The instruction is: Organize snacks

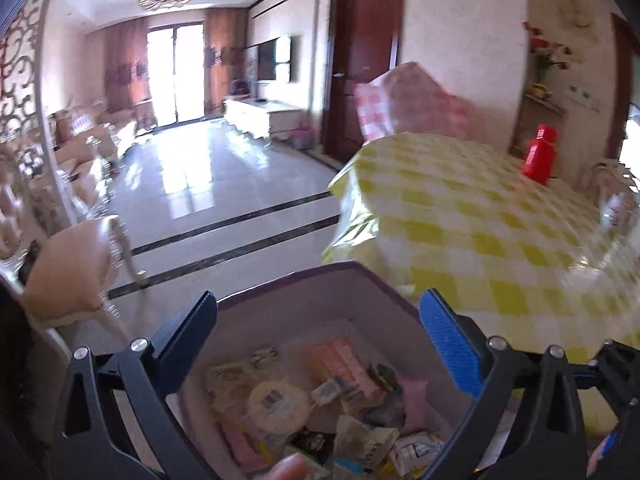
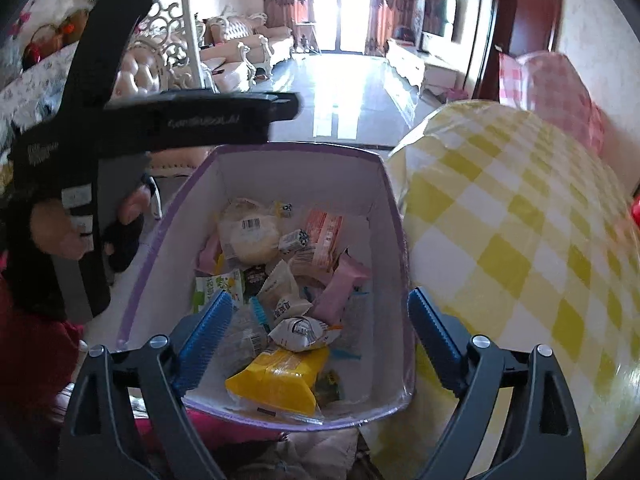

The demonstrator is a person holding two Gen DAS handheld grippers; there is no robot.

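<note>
A purple-rimmed white box [image 2: 376, 216] stands beside the table and holds several wrapped snacks: a yellow packet [image 2: 276, 380], a pink packet [image 2: 340, 284], a round pale cake [image 2: 250, 240]. It also shows in the left wrist view [image 1: 280, 292]. My right gripper [image 2: 320, 328] is open and empty over the box. My left gripper [image 1: 316, 336] is open and empty above the box, and appears in the right wrist view as a black body [image 2: 160, 120] held by a gloved hand.
A table with a yellow-and-white checked cloth [image 1: 480, 208] lies to the right, with a red flask [image 1: 540, 152] at its far side. A pink checked chair back [image 1: 408, 100] stands behind it. A beige chair [image 1: 76, 268] stands left; shiny floor beyond.
</note>
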